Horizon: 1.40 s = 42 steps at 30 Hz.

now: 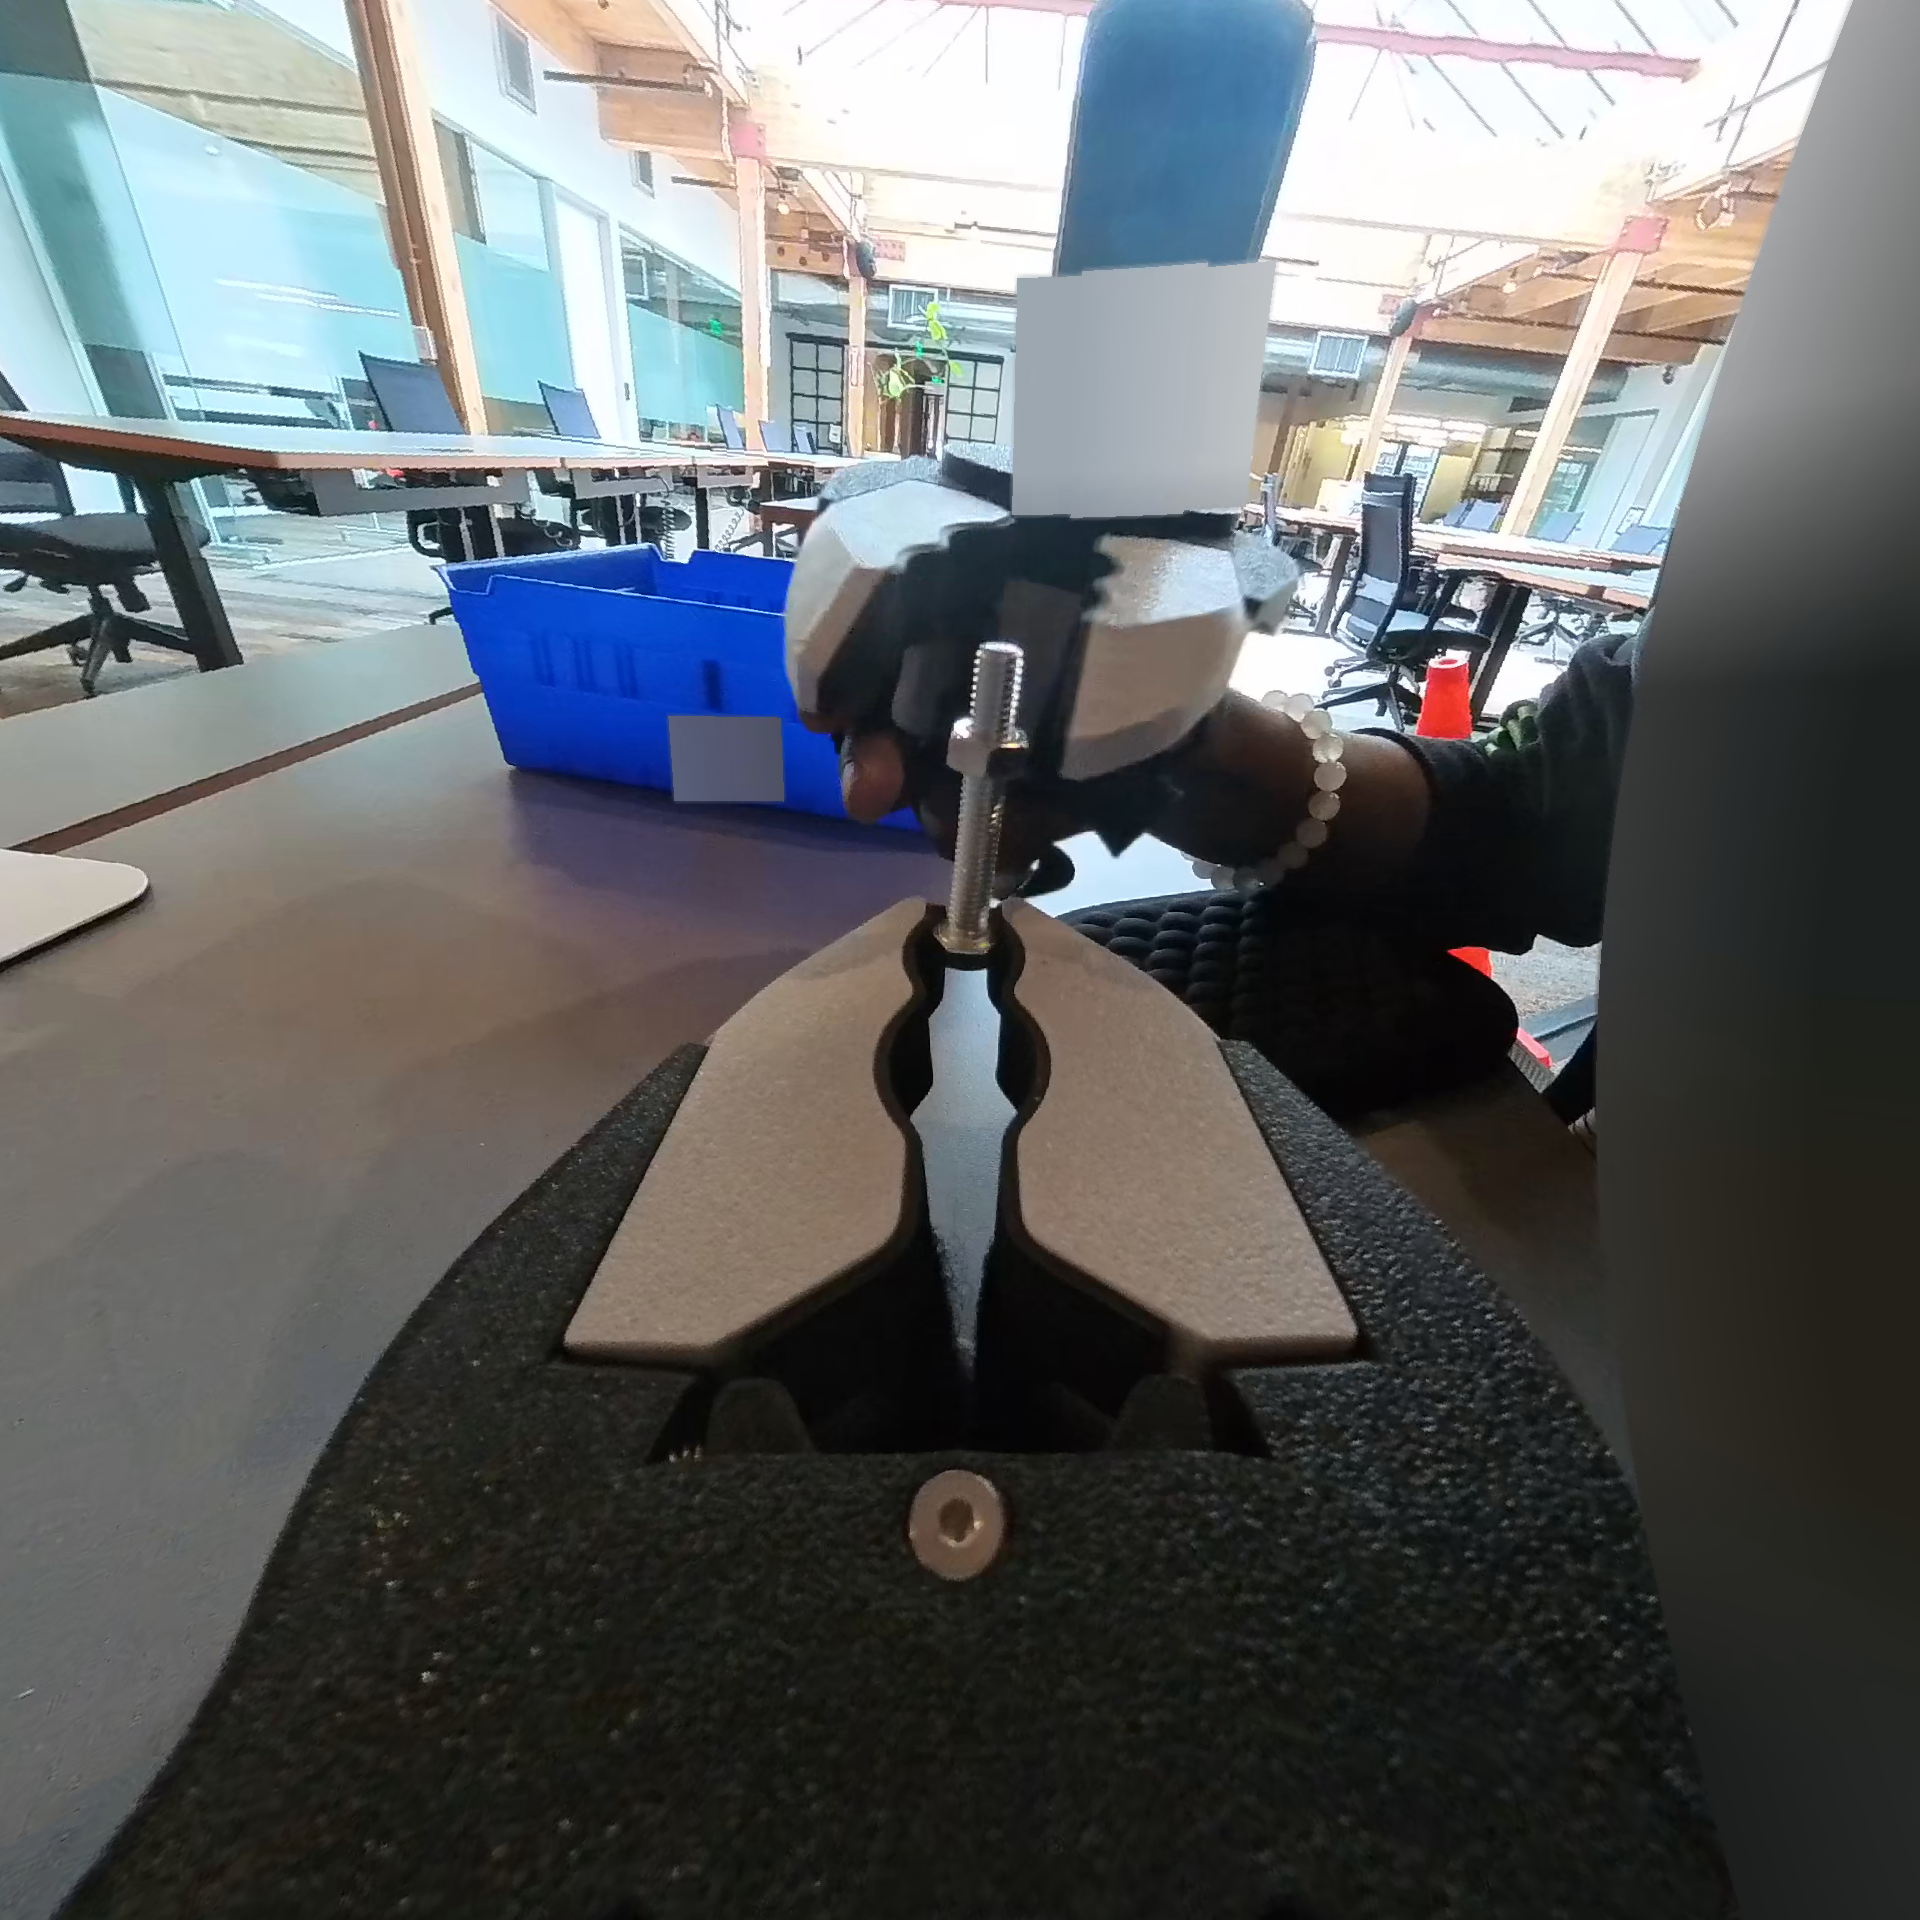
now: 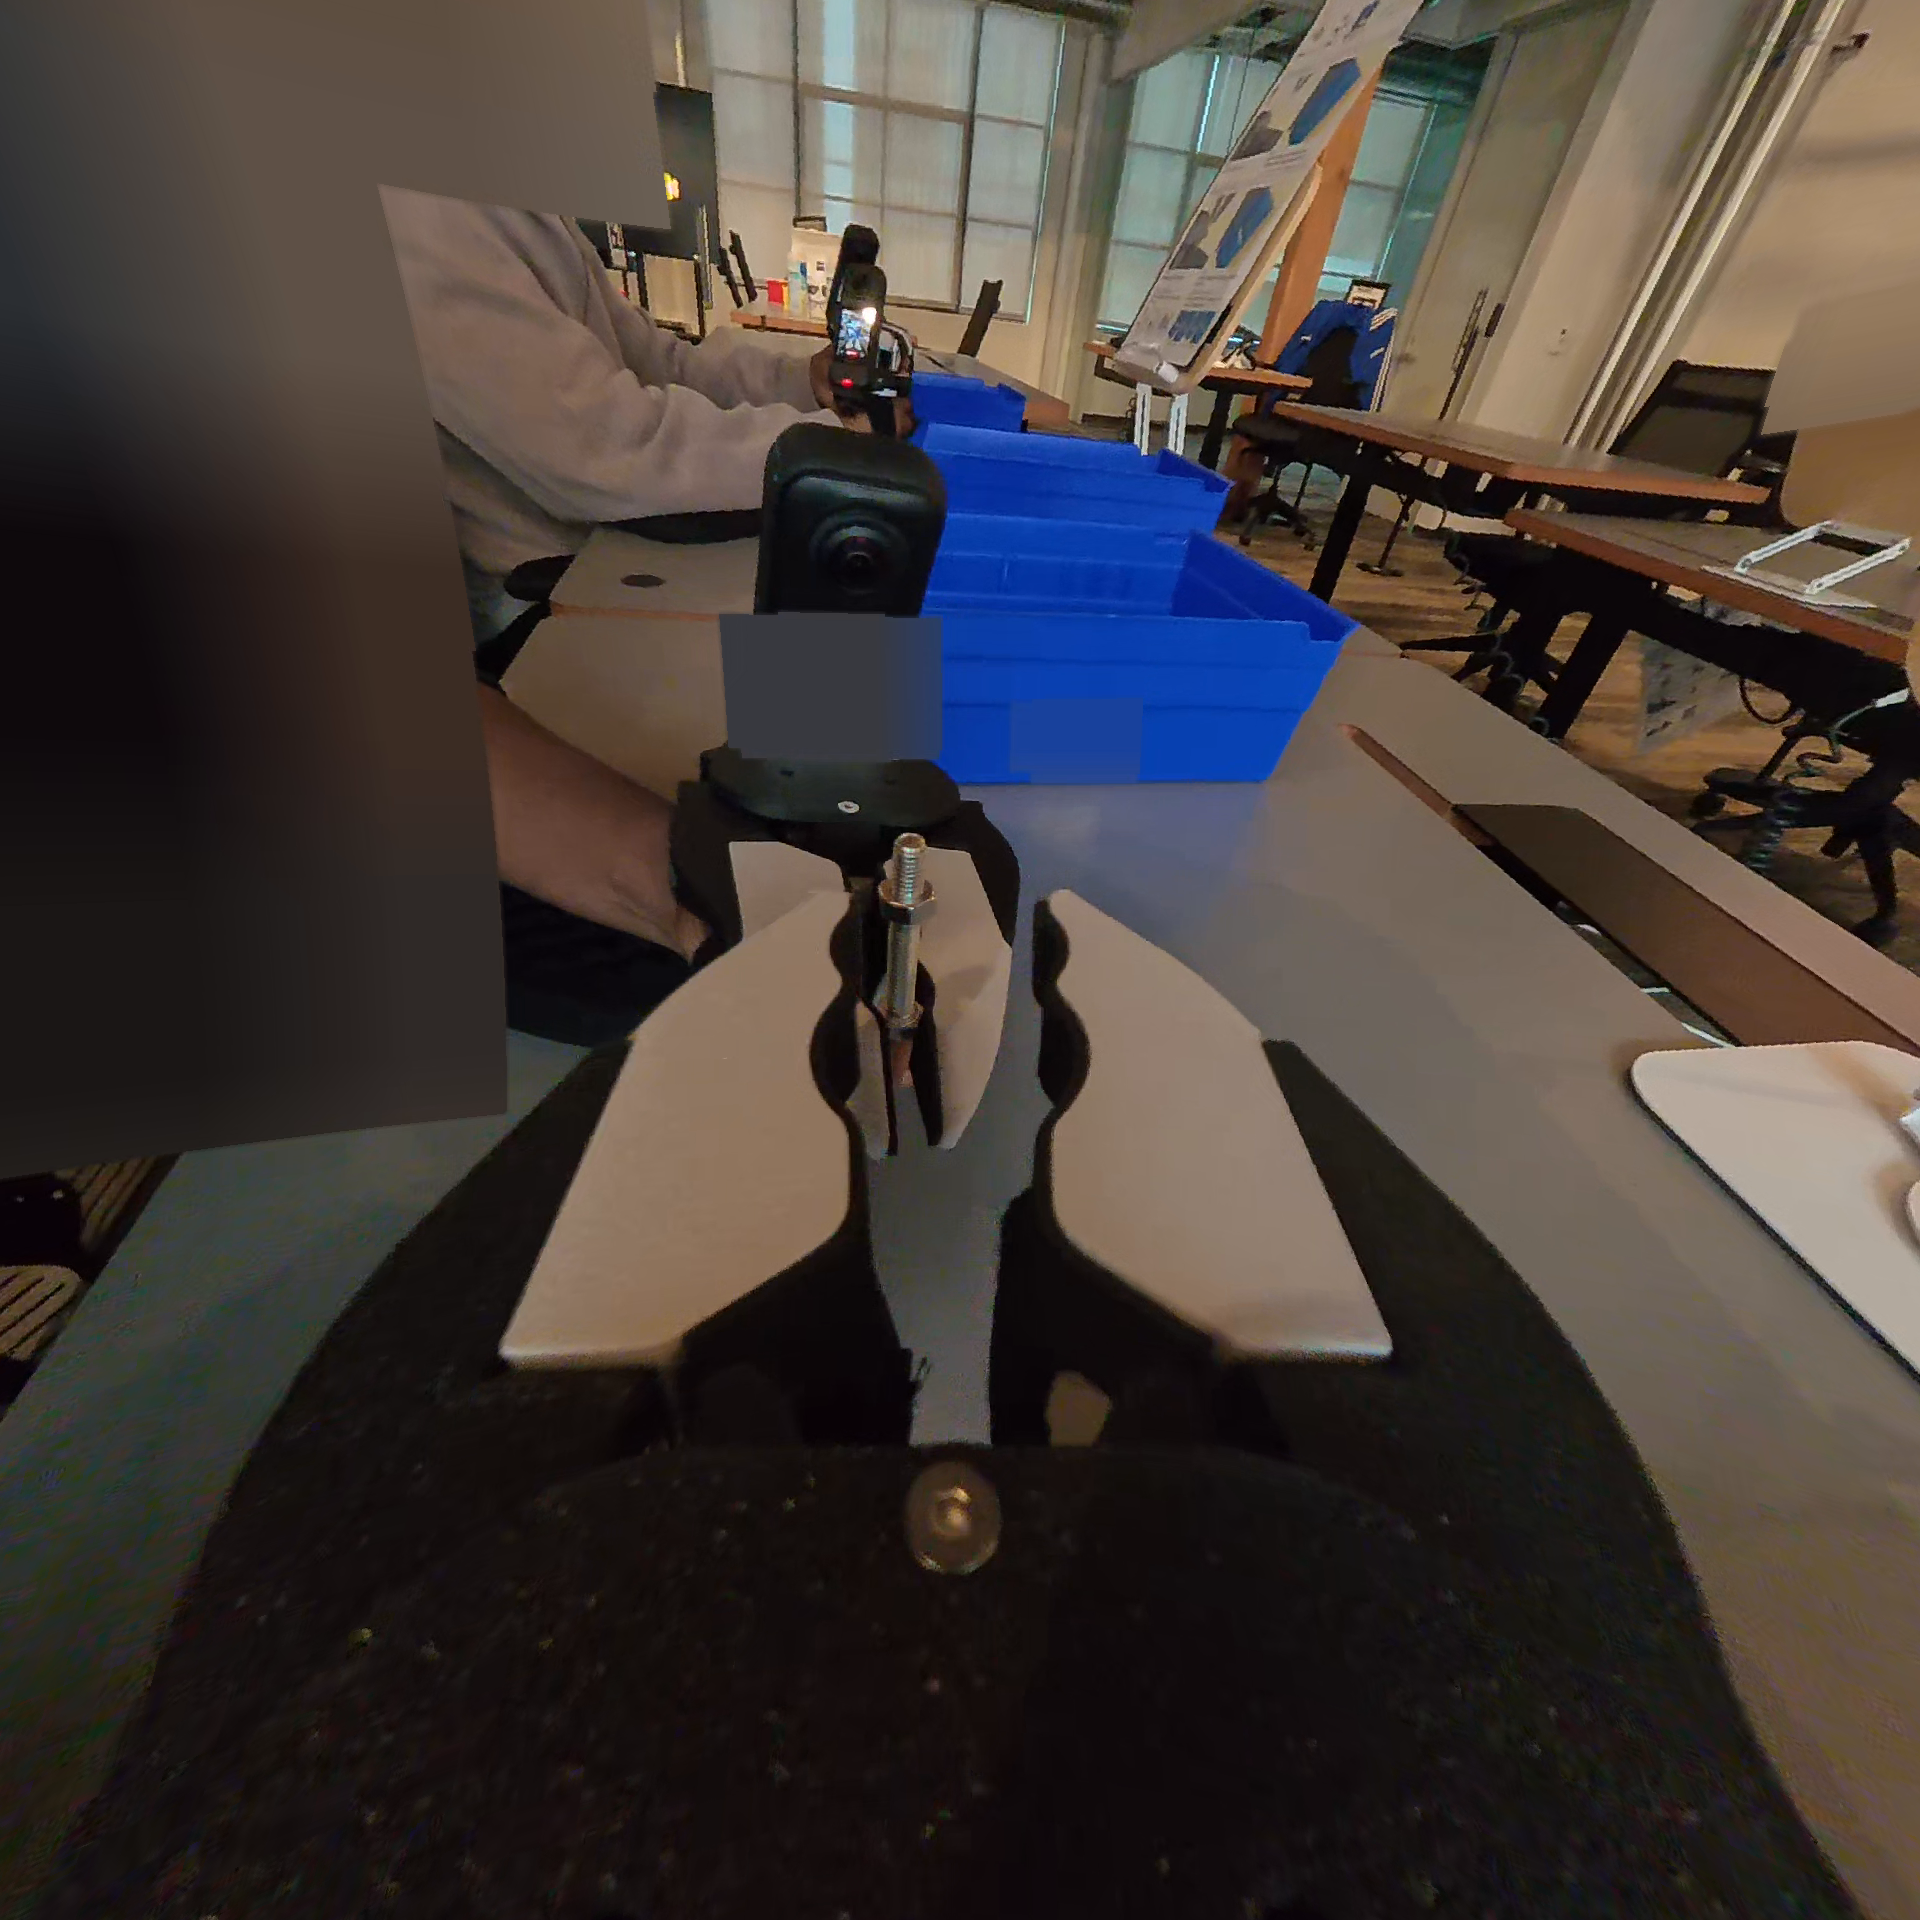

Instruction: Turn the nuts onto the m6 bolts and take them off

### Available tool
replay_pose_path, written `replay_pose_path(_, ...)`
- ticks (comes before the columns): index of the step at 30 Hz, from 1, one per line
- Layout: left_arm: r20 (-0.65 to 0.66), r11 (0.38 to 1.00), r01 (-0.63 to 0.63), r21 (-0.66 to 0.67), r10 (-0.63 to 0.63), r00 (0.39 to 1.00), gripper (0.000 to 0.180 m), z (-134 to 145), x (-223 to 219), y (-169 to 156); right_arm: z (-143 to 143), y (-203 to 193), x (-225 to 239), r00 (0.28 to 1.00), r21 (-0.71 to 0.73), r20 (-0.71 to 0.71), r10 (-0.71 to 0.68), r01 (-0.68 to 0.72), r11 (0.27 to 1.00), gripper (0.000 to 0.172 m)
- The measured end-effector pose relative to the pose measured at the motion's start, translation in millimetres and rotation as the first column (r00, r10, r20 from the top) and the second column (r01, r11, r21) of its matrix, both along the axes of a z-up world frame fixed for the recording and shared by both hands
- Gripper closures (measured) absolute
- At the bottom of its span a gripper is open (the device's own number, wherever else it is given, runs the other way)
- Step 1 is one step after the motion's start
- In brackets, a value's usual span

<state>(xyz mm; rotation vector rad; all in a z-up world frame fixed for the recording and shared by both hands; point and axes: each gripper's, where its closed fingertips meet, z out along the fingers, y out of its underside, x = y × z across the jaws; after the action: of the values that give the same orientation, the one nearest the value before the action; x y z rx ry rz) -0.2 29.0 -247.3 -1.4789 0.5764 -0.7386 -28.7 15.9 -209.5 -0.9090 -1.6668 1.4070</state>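
Left gripper [image 1: 971, 914]: clamped on the head end of the bolt [image 1: 982, 805], which is held upright above the table [image 1: 364, 987].
Nut [image 1: 985, 743]: threaded partway down the bolt.
Right gripper [image 2: 940, 914]: jaws apart, nothing gripped, nut between them untouched.

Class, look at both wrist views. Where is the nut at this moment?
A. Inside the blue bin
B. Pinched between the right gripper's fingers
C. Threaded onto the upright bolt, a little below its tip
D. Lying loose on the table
C: the nut sits on the threads of the bolt below its tip, while the left gripper clamps the bolt's base and the right gripper stands open.
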Motion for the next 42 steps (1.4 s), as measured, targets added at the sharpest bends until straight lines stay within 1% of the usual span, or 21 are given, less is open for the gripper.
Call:
replay_pose_path(2, -0.001, 1.0, 0.0, 0.002, 0.0, 1.0, 0.173, 0, 0, 0, 1, 3, 1, 1.0, 0.015, -0.01, -0.017, 0.017, 1.0, 0.157)
replay_pose_path(4, -0.003, 1.0, -0.001, 0.003, 0.001, 1.0, 0.173, 0, 0, 0, 5, 8, 2, 0.999, 0.005, -0.03, -0.033, 0.033, 0.999, 0.165)
replay_pose_path(7, -0.005, 1.0, -0.003, 0.003, 0.003, 1.0, 0.173, 0, 0, 0, 7, 5, 3, 0.999, -0.005, -0.033, -0.015, 0.015, 1.0, 0.163)
replay_pose_path(10, -0.005, 1.0, -0.003, 0.002, 0.003, 1.0, 0.173, 0, 0, 0, 1, -2, 1, 1.0, 0.002, -0.002, 0.013, -0.013, 1.0, 0.142)
replay_pose_path(12, -0.005, 1.0, -0.002, 0.001, 0.002, 1.0, 0.173, 0, 0, 0, -1, -3, -1, 1.0, 0.005, 0.007, 0.008, -0.008, 1.0, 0.136)
replay_pose_path(13, -0.004, 1.0, 0.0, 0.0, 0.0, 1.0, 0.173, 0, 0, 0, -1, -1, -1, 1.0, 0.007, 0.003, 0.001, -0.001, 1.0, 0.137)
replay_pose_path(16, 0.001, 1.0, 0.001, -0.001, -0.001, 1.0, 0.173, 0, 0, 0, 4, 9, 1, 0.999, -0.006, -0.021, -0.032, 0.032, 0.999, 0.157)
replay_pose_path(18, -0.001, 1.0, 0.001, 0.0, -0.001, 1.0, 0.173, 0, 0, 0, 7, 12, 2, 0.999, -0.013, -0.03, -0.038, 0.038, 0.999, 0.162)
replay_pose_path(20, 0.003, 1.0, -0.001, -0.001, 0.001, 1.0, 0.173, 0, 0, 0, 7, 6, 3, 0.999, -0.019, -0.028, -0.017, 0.016, 1.0, 0.158)
replay_pose_path(22, 0.004, 1.0, -0.002, -0.001, 0.002, 1.0, 0.173, 0, -1, 0, 3, 0, 1, 1.0, -0.006, -0.006, 0.002, -0.002, 1.0, 0.144)
replay_pose_path(24, -0.004, 1.0, -0.001, 0.001, 0.001, 1.0, 0.173, 0, 0, 0, -1, -2, -1, 1.0, 0.011, 0.011, -0.002, 0.002, 1.0, 0.138)
replay_pose_path(26, -0.005, 1.0, -0.002, 0.002, 0.002, 1.0, 0.173, 0, 0, 0, 0, 2, -1, 1.0, 0.012, 0.003, -0.021, 0.021, 1.0, 0.146)
replay_pose_path(28, 0.002, 1.0, -0.002, 0.001, 0.002, 1.0, 0.173, 0, 0, 0, 2, 8, 0, 0.999, 0.01, -0.013, -0.045, 0.045, 0.999, 0.16)
replay_pose_path(29, 0.001, 1.0, -0.002, 0.0, 0.002, 1.0, 0.173, 0, 0, 0, 4, 10, 1, 0.999, 0.004, -0.021, -0.042, 0.042, 0.999, 0.162)
replay_pose_path(31, -0.001, 1.0, -0.001, 0.0, 0.001, 1.0, 0.173, 0, 0, 0, 6, 10, 2, 0.999, -0.017, -0.022, -0.032, 0.031, 0.999, 0.159)
replay_pose_path(34, -0.003, 1.0, 0.001, -0.001, -0.001, 1.0, 0.173, 0, 0, 0, 1, 4, 0, 1.0, -0.003, -0.003, -0.016, 0.016, 1.0, 0.142)
replay_pose_path(36, -0.009, 1.0, 0.002, 0.001, -0.002, 1.0, 0.173, -1, 1, 0, -1, 1, -2, 1.0, 0.009, 0.003, -0.016, 0.016, 1.0, 0.139)
replay_pose_path(38, -0.006, 1.0, 0.001, 0.001, -0.001, 1.0, 0.173, 0, 1, 0, 0, 3, -1, 1.0, 0.015, -0.005, -0.024, 0.024, 1.0, 0.145)
replay_pose_path(39, 0.0, 1.0, 0.001, 0.0, -0.001, 1.0, 0.173, 0, 0, 0, 2, 6, 0, 0.999, 0.009, -0.012, -0.034, 0.034, 0.999, 0.156)
replay_pose_path(40, 0.002, 1.0, 0.0, 0.0, 0.0, 1.0, 0.173, 0, 0, 0, 4, 9, 1, 0.999, 0.001, -0.026, -0.04, 0.04, 0.999, 0.16)
replay_pose_path(42, -0.007, 1.0, 0.0, 0.002, 0.0, 1.0, 0.173, 0, 1, 0, 6, 10, 3, 0.999, -0.011, -0.027, -0.033, 0.032, 0.999, 0.161)
